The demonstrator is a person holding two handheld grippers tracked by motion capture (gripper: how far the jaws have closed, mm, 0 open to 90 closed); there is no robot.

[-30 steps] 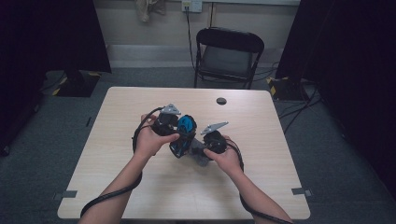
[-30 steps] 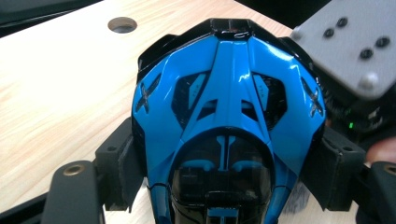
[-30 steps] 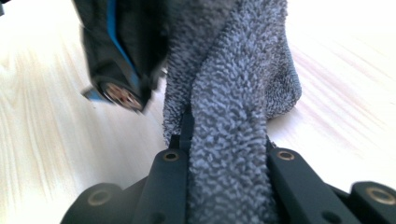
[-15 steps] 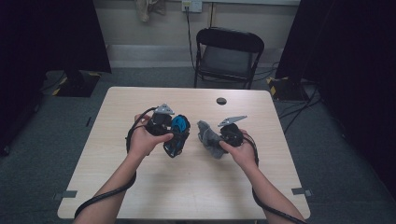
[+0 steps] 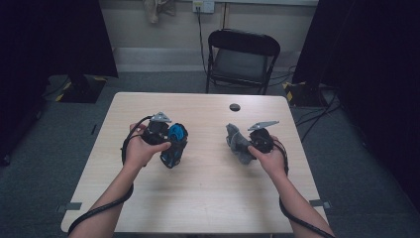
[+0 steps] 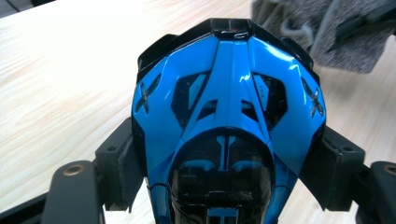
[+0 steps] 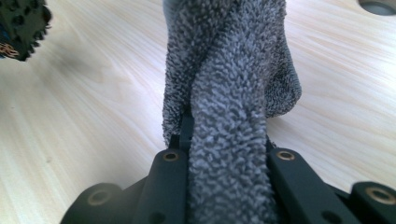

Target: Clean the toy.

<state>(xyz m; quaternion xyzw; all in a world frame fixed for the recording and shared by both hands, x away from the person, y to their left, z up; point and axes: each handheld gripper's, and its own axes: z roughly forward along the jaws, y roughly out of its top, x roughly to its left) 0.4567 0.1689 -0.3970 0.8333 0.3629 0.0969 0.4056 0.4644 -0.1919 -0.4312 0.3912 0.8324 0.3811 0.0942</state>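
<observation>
Wiping the toy well calls, I judge, for bringing the cloth (image 5: 237, 143) back onto the glossy blue shell and rubbing along its ridges while the other hand keeps it steady, so the fabric does not snag in the dark vents. The left gripper (image 5: 171, 146) grasps the blue-and-black toy car (image 6: 228, 116) across its body, pads pressed on both flanks, above the table (image 5: 208, 198). The right gripper (image 7: 228, 154) is clenched tight on the grey fluffy cloth, which bunches up past the jaws. In the high view the cloth sits at three o'clock from the car, well apart.
</observation>
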